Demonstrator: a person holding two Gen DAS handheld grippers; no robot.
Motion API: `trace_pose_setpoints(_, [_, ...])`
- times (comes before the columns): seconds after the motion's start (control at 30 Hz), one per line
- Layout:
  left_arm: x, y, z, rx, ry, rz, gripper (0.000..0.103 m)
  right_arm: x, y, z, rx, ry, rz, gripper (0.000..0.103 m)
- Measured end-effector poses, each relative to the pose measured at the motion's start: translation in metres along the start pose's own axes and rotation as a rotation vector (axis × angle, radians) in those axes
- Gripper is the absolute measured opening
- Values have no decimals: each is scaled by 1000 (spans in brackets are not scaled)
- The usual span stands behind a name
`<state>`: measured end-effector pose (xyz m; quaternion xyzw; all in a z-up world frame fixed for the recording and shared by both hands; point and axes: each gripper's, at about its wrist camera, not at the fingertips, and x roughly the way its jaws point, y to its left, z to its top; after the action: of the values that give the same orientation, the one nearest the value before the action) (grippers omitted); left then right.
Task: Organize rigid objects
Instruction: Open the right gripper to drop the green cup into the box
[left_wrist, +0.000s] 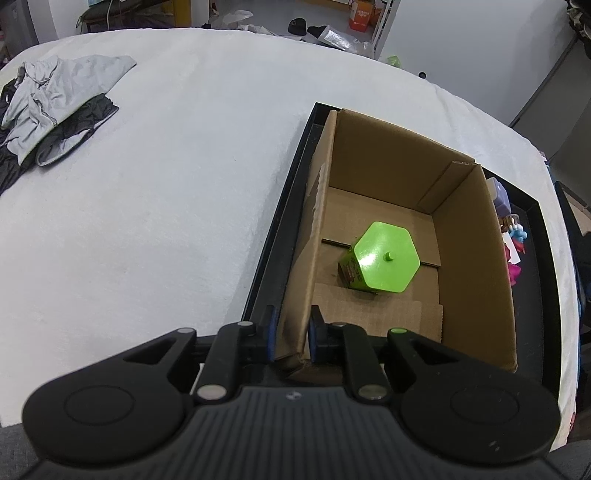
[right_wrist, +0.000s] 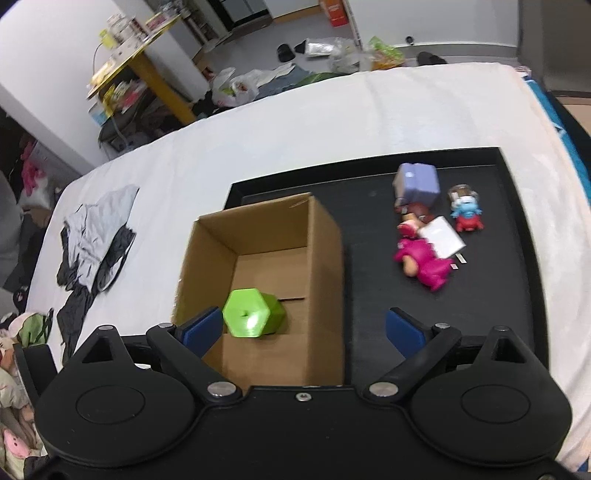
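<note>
Grippers, two. Left gripper (left_wrist: 291, 334): clenched on the near corner wall of the cardboard box (left_wrist: 469, 229), blue pads either side of the cardboard. Right gripper (right_wrist: 303, 328): released, jaws wide apart, nothing between the pads; it hangs above the near end of the box.

Cardboard box, one: open-topped, standing at the left end of the black tray (right_wrist: 517, 236).

Green hexagonal container (right_wrist: 253, 312), one: on the floor of the box, toward its near end, lying tilted with a small knob on its hexagonal face. In the right wrist view it shows just beside the right gripper's left pad, below it and untouched. From the left gripper it lies ahead and to the right, apart.

Black tray, one: on a white-covered worktop (left_wrist: 184, 203).

Loose items on the tray, right of the box: one lilac box-shaped item (right_wrist: 417, 182), one pink figure (right_wrist: 424, 258), one blue-and-red figure (right_wrist: 467, 216), one white card (right_wrist: 441, 236). A further reddish piece between the lilac item and the card is too blurred to identify. In the left wrist view these are mostly hidden behind the box wall.

Clothing heap (left_wrist: 55, 110), one, grey and black, well apart at the left of the worktop.
</note>
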<state>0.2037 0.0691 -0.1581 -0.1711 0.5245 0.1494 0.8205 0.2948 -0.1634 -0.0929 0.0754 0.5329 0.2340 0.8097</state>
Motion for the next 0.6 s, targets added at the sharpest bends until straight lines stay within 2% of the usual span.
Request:
trace_pose_setpoints(0.13, [-1,0,-2,-2,6,4,16,-7,-11,-1,7,-26,-57,95])
trace_pose_setpoints(0.47, [0,-3,-2,4,21,10,16,-15,-51,-1,75,-49,-40,95])
trace_pose_setpoints(0.6, [2,-4,-1,9,26,22,16,-12,-65,2,100,-46,-31,89])
